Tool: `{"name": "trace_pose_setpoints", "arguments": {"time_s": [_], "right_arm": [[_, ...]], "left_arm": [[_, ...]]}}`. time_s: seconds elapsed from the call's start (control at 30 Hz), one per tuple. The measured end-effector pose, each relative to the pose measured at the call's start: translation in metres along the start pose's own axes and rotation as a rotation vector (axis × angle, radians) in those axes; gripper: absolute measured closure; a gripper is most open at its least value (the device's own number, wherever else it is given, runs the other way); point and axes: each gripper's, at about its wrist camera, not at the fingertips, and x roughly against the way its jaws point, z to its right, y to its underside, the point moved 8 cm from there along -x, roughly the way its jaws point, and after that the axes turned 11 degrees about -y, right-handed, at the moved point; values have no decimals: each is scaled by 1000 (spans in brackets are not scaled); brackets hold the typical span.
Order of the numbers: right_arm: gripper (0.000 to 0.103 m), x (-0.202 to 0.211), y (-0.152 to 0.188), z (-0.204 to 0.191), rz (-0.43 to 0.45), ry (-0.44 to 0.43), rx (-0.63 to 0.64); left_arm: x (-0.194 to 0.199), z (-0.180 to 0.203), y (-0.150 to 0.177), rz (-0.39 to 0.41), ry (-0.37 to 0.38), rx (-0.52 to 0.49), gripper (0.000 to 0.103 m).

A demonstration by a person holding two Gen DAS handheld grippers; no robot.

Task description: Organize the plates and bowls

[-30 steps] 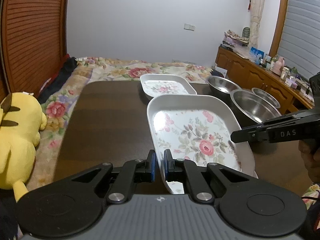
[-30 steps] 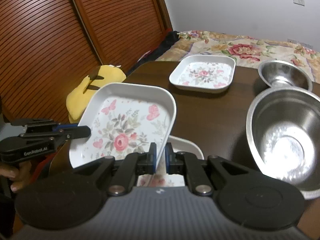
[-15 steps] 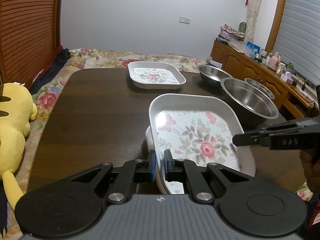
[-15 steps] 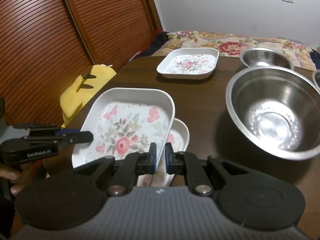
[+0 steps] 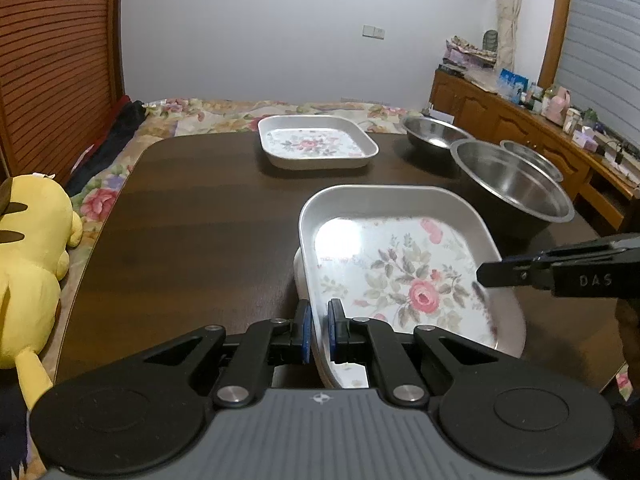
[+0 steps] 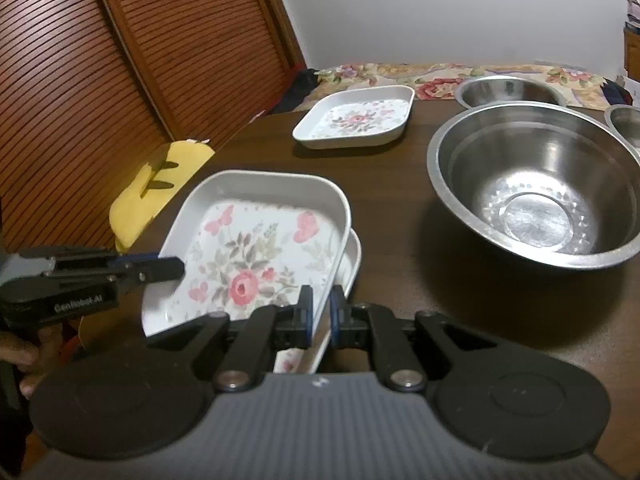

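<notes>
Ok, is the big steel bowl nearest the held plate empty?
Empty. The right wrist view looks straight into the big steel bowl: bare shiny metal down to the bottom, nothing inside.

white floral plates, silver bowls, dark brown table

the held plate [image 5: 400, 272] is white with a pink rose, grey-green leaves and pink butterflies; the far plate [image 5: 316, 146] carries the same rose print. the bowls [image 6: 536, 192] are plain shiny steel. the table [image 5: 192, 232] is dark brown, the plush toy [image 5: 28, 276] yellow with black stripes, the bedspread [image 5: 208, 114] floral.

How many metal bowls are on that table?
3: a big metal bowl nearest, a second at the far edge, and a third mostly hidden behind the big one.
</notes>
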Motion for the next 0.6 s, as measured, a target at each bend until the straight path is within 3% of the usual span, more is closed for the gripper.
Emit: {"name": "trace_pose_setpoints", "arguments": {"time_s": [0.6], "right_arm": [[88,0,7,-6,62,74,110]], "left_arm": [[-8,1,8,9,-51,-40,90]]}}
